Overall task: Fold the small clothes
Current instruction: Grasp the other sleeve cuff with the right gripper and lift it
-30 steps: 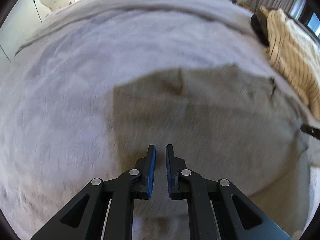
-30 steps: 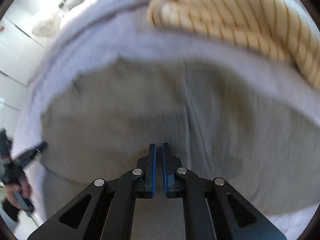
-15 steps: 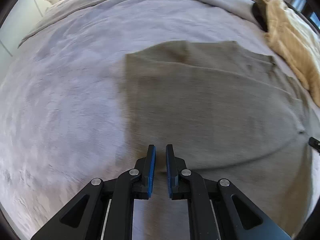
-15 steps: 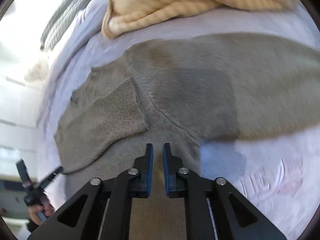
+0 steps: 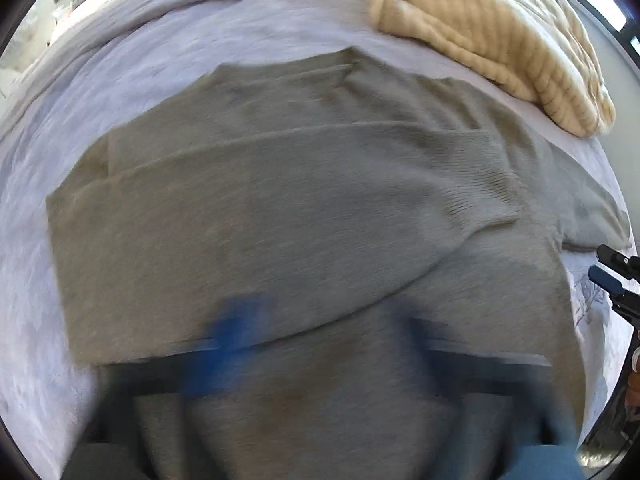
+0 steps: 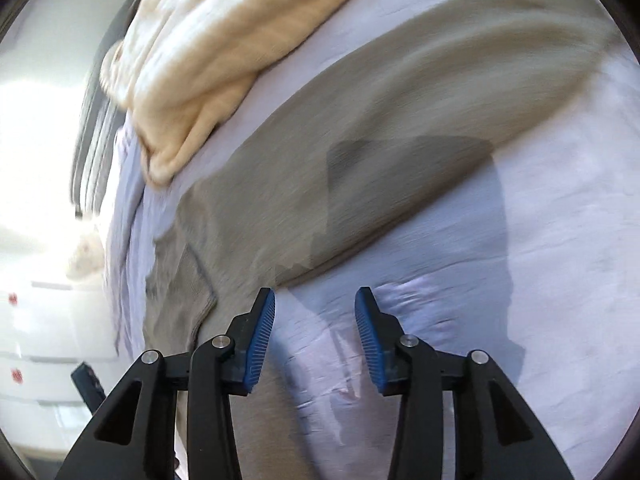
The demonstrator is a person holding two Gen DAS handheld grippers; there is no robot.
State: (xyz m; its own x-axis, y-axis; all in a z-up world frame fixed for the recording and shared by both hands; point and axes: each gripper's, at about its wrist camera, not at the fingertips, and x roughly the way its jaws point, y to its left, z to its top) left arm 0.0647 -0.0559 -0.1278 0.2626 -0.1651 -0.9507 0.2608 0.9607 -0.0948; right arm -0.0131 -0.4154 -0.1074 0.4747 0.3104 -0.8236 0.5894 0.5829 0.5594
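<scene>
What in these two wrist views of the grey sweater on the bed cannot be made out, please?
- Left gripper, left wrist view: its fingers are only a motion smear; its jaws have just been opening.
- Grey sweater, left wrist view: the near hem is hidden behind that smear.
- Sweater's far sleeve, right wrist view: blurred and washed out by glare.
- Cream blanket, both views: cut off by the top edge.

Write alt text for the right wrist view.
The open right gripper, nothing between its blue pads, hangs over a lavender bedsheet beside a grey-brown knit sweater lying flat. A cream striped blanket is bunched beyond the sweater.
</scene>
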